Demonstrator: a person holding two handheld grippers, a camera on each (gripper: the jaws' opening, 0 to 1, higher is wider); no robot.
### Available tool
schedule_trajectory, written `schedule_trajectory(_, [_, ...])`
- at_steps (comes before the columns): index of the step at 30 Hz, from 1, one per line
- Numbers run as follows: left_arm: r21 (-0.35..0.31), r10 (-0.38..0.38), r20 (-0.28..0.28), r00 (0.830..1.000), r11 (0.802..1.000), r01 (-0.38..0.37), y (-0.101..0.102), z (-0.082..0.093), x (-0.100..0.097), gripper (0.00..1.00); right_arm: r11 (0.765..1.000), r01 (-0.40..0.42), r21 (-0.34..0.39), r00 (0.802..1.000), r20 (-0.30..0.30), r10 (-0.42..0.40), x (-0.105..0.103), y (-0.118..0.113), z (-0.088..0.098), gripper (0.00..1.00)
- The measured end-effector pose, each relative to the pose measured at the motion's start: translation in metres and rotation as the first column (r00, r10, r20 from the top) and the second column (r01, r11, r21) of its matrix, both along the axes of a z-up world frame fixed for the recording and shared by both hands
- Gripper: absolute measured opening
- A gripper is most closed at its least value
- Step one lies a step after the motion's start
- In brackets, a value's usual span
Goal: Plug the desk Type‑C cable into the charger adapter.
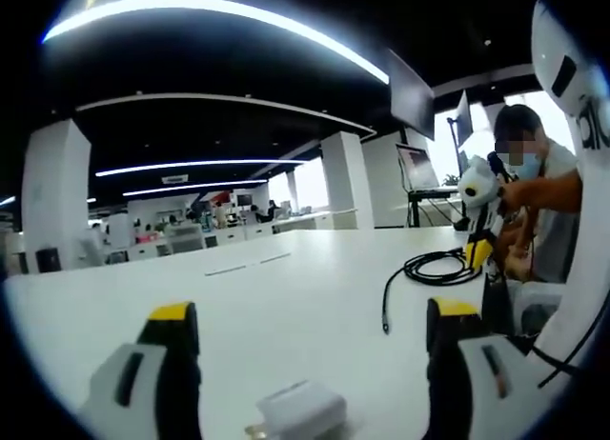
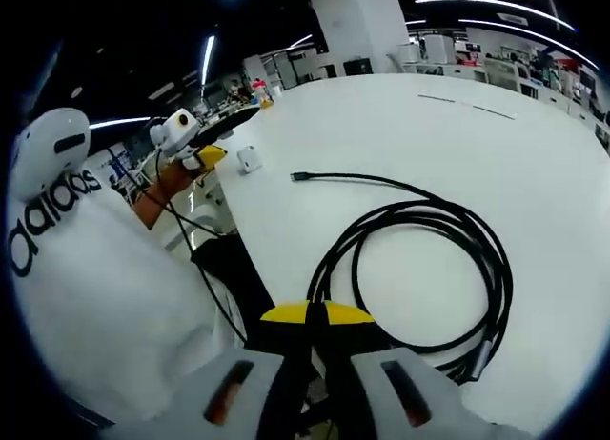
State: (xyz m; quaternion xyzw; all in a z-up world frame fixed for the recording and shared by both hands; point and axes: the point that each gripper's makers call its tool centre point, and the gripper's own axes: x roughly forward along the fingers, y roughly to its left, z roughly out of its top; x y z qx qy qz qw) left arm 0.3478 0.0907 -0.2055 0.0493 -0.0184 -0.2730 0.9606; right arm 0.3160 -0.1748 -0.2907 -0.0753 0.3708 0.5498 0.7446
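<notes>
1 cable (image 2: 419, 269) | 1 adapter (image 1: 297, 411) | left tool (image 1: 315, 316) wide open, empty | right tool (image 2: 316, 313) closed, empty

A coiled black Type-C cable (image 2: 429, 269) is seen on the white desk (image 2: 534, 154), a white charger adapter (image 2: 249, 159) lying well apart near the edge

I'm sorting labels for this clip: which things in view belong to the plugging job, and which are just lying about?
Belongs to the job:
- black Type-C cable, coiled on the white table, plug end free
- white charger adapter, lying between the open left tongs
- right tongs, closed with nothing between them

Just around:
- desks and monitors in the background
- monitor on a stand
</notes>
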Motion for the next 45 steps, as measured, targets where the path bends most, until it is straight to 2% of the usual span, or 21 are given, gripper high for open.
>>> schedule_trajectory(7, [-0.025, 0.021, 0.015, 1.0, 0.999, -0.02, 0.007, 0.007, 0.001, 1.0, 1.0, -0.002, 0.009, 1.0, -0.016, 0.002, -0.007, -0.001, -0.003, 0.02])
schedule_trajectory(16, [-0.039, 0.039, 0.005, 0.999, 0.999, -0.038, 0.012, 0.005, 0.001, 1.0, 1.0, -0.002, 0.025, 1.0, -0.023, 0.003, -0.015, -0.001, -0.003, 0.02])
schedule_trajectory(22, [-0.027, 0.037, 0.013, 0.999, 0.999, -0.036, 0.012, 0.006, 0.001, 1.0, 1.0, -0.017, 0.018, 1.0, -0.005, 0.017, -0.017, 0.0, -0.003, 0.02])
schedule_trajectory(29, [-0.009, 0.024, 0.015, 1.0, 1.0, -0.024, 0.011, 0.007, 0.001, 1.0, 0.999, -0.052, -0.002, 0.997, 0.06, 0.052, -0.016, -0.001, -0.004, 0.03])
schedule_trajectory(31, [-0.005, 0.018, 0.008, 1.0, 1.0, -0.018, 0.011, 0.005, 0.001, 0.99, 0.999, -0.05, 0.001, 0.995, 0.09, 0.049, -0.013, 0.0, -0.002, 0.1])
schedule_trajectory(34, [0.019, -0.002, -0.002, 1.0, 1.0, 0.002, 0.011, 0.002, 0.001, 0.99, 0.998, -0.055, -0.01, 0.995, 0.088, 0.056, -0.014, -0.001, -0.004, 0.12])
schedule_trajectory(42, [0.066, -0.06, -0.034, 0.998, 0.996, 0.062, 0.017, -0.002, -0.001, 0.84, 0.998, -0.059, 0.0, 0.986, 0.156, 0.058, -0.005, 0.002, 0.001, 0.14])
schedule_trajectory(45, [0.083, -0.075, -0.055, 0.996, 0.993, 0.08, 0.019, -0.005, -0.001, 0.82, 0.998, -0.056, 0.01, 0.982, 0.182, 0.053, -0.001, 0.005, 0.005, 0.14])
